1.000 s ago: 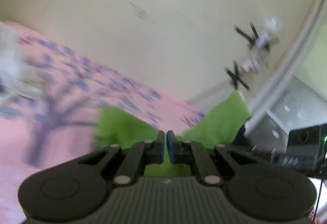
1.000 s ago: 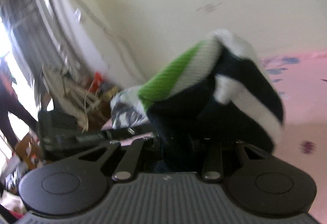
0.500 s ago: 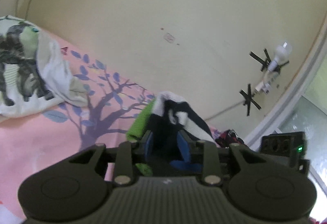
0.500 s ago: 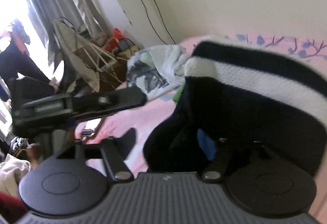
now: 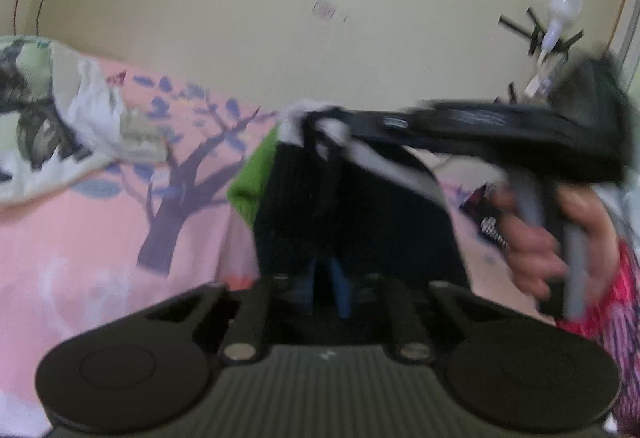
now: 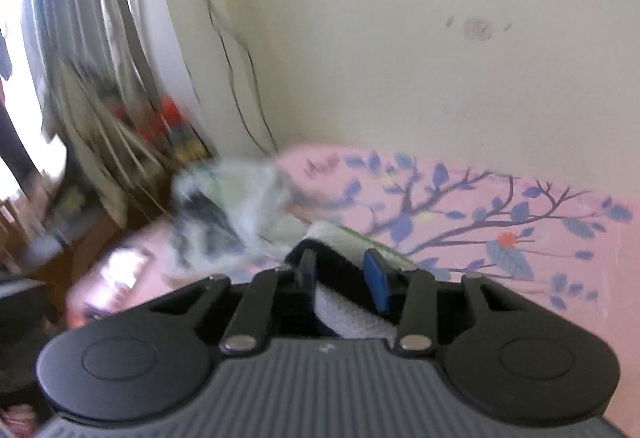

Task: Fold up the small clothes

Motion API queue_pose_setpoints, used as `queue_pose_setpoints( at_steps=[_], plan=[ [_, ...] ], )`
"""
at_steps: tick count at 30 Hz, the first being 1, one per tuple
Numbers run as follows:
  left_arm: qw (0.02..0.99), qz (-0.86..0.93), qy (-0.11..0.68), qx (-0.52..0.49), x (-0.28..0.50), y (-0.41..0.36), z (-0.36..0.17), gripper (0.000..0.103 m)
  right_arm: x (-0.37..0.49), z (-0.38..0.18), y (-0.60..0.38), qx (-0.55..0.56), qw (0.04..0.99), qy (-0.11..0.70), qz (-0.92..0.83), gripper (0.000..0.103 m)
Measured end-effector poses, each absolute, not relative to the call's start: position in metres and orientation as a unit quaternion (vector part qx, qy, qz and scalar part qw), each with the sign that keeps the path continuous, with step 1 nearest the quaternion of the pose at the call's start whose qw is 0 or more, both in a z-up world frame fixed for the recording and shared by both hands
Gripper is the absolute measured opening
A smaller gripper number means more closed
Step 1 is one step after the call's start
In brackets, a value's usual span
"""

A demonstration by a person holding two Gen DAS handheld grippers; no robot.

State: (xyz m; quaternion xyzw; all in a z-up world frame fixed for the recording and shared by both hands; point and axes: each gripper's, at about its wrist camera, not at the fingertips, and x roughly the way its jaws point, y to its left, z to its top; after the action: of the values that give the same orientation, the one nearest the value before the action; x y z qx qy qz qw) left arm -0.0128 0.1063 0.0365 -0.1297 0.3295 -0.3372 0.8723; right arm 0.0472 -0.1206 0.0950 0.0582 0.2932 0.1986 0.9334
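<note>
Knitted and ribbed, the small striped garment (image 5: 356, 214) in black, white and green hangs in the centre of the left wrist view, its long axis roughly vertical, the white band at the top and a green edge on its left side. Its lower edge disappears between the blue pads of the left gripper (image 5: 326, 294), whose jaws stand narrow and pinched on the cloth. At the garment's top the right gripper (image 5: 320, 122) reaches in from the right of the frame, held by a hand (image 5: 536, 238); blur hides its tips there. In the right wrist view the right gripper (image 6: 344, 278) has its jaws moderately apart with black and white knit (image 6: 344, 302) lying between them; I cannot tell whether they clamp it. One pink bedsheet (image 6: 520, 222) printed with a purple tree fills the background, and one crumpled white printed cloth (image 5: 48, 126) lies at the left of the left wrist frame.
</note>
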Motion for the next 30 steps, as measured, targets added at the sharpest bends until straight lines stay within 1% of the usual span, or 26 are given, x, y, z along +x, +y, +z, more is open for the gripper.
queue_pose_setpoints(
  at_steps=[2, 4, 5, 9, 13, 16, 17, 19, 20, 21, 25, 26, 30],
  plan=[
    [0.878, -0.319, 0.337, -0.119, -0.017, 0.111, 0.031, 0.004, 0.069, 0.076, -0.105, 0.006, 0.931, 0.316, 0.184, 0.040],
    [0.883, -0.300, 0.341, -0.119, -0.019, 0.118, 0.027, 0.003, 0.075, 0.063, -0.093, -0.039, 0.935, 0.310, 0.169, 0.045],
    [0.882, -0.295, 0.345, -0.124, -0.019, 0.122, 0.025, 0.003, 0.074, 0.061, -0.089, -0.048, 0.936, 0.306, 0.164, 0.046],
    [0.871, -0.294, 0.362, -0.156, -0.014, 0.135, 0.014, 0.003, 0.049, 0.052, -0.078, -0.114, 0.948, 0.259, 0.148, 0.047],
    [0.871, -0.298, 0.358, -0.156, -0.015, 0.135, 0.014, 0.003, 0.032, 0.047, -0.078, -0.131, 0.958, 0.217, 0.134, 0.047],
    [0.875, -0.299, 0.349, -0.150, -0.018, 0.131, 0.016, 0.006, 0.030, 0.048, -0.083, -0.120, 0.962, 0.209, 0.132, 0.047],
    [0.876, -0.300, 0.346, -0.150, -0.018, 0.131, 0.017, 0.009, 0.029, 0.048, -0.085, -0.115, 0.962, 0.207, 0.133, 0.047],
    [0.881, -0.295, 0.337, -0.153, -0.015, 0.128, 0.020, 0.025, 0.029, 0.049, -0.086, -0.109, 0.963, 0.206, 0.135, 0.047],
    [0.886, -0.289, 0.328, -0.154, -0.014, 0.127, 0.023, 0.046, 0.029, 0.049, -0.087, -0.107, 0.963, 0.206, 0.135, 0.047],
    [0.892, -0.283, 0.317, -0.156, -0.014, 0.126, 0.026, 0.056, 0.028, 0.049, -0.087, -0.105, 0.964, 0.204, 0.136, 0.047],
    [0.894, -0.292, 0.300, -0.157, -0.009, 0.117, 0.032, 0.057, 0.019, 0.050, -0.103, -0.057, 0.969, 0.182, 0.158, 0.049],
    [0.893, -0.294, 0.302, -0.157, -0.006, 0.114, 0.030, 0.058, 0.017, 0.051, -0.110, -0.036, 0.969, 0.175, 0.170, 0.055],
    [0.890, -0.294, 0.321, -0.135, -0.002, 0.099, 0.021, 0.062, -0.001, 0.049, -0.137, 0.040, 0.969, 0.144, 0.196, 0.055]
  ],
)
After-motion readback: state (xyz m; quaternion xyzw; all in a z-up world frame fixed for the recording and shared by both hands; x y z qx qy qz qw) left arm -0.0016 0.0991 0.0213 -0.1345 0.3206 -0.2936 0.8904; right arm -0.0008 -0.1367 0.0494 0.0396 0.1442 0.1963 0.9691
